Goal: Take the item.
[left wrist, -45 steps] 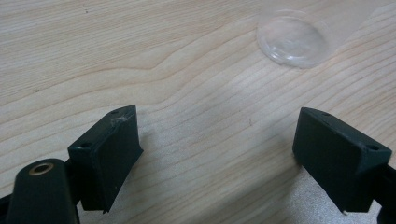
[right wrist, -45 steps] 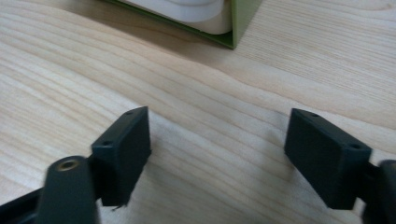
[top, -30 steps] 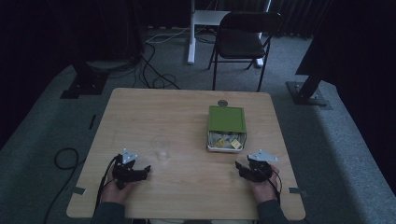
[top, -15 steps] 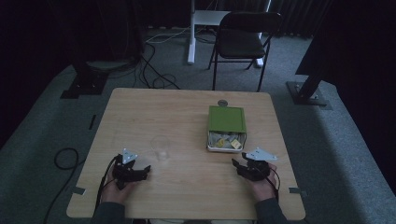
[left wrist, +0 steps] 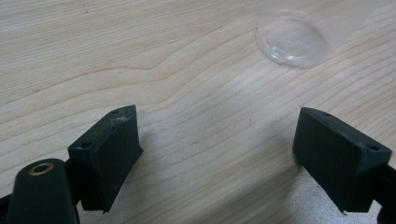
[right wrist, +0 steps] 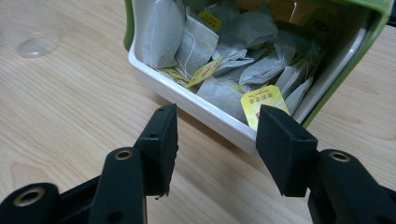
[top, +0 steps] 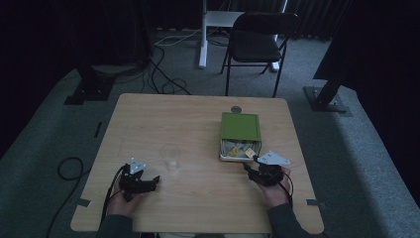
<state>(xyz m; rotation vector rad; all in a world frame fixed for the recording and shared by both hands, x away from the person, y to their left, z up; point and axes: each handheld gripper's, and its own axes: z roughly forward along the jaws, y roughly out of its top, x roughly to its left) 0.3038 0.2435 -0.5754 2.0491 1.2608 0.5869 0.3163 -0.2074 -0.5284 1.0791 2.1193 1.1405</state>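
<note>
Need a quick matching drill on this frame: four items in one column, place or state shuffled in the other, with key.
1. clear cup
2. tea-bag box
3. left gripper
4. right gripper

A. jaws wide apart over bare wood
B. partly slid open, green sleeve over a white tray
C. stands mid-table, nothing in it
D. jaws just closing partway, nothing between them, at the tray's open end

Pairs: 1-C, 2-B, 3-A, 4-D

A dim room: grey carpet floor (top: 44,124), 1 black folding chair (top: 257,42) behind the wooden table (top: 163,114), cables (top: 163,74) trailing.
</note>
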